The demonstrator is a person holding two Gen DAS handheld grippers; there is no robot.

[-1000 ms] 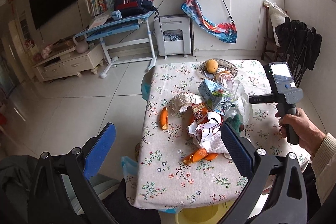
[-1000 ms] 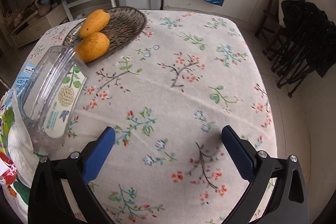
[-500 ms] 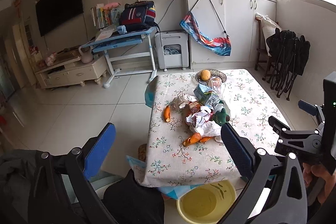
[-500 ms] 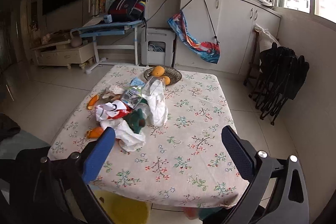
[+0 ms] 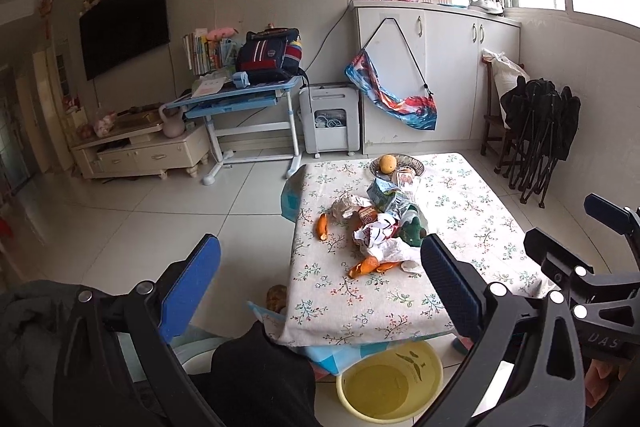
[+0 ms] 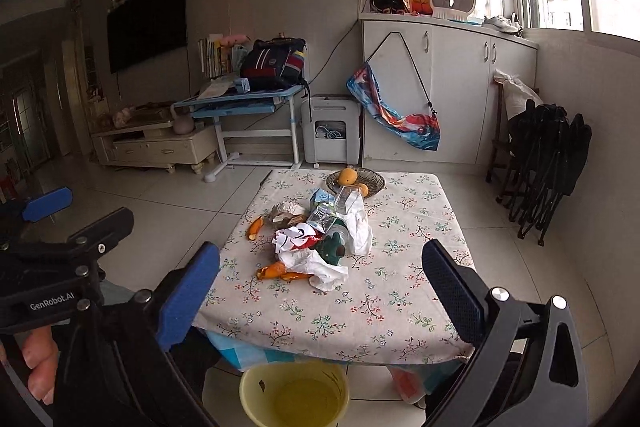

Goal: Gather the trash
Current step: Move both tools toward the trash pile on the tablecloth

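A heap of trash (image 5: 380, 227) (image 6: 320, 239) lies in the middle of the floral table (image 5: 472, 227) (image 6: 400, 291): crumpled white paper (image 6: 320, 267), orange peels (image 5: 322, 227) (image 6: 276, 270), a blue carton (image 5: 382, 193), a clear plastic bottle (image 6: 340, 203) and a dark green lump (image 6: 332, 247). A yellow bin (image 5: 390, 383) (image 6: 294, 395) stands on the floor at the table's near edge. My left gripper (image 5: 320, 291) and right gripper (image 6: 320, 295) both hang open and empty, well short of the table, side by side.
A woven dish with mangoes (image 5: 396, 165) (image 6: 355, 181) sits at the table's far edge. Folded black chairs (image 6: 548, 163) lean on the right wall. A blue desk (image 5: 236, 99) and white cabinets (image 6: 448, 95) stand behind. A dark garment (image 5: 248, 379) lies near left.
Both grippers have pulled back and up from close over the table to a far view of the whole table and the yellow bin. Their jaws stayed open.
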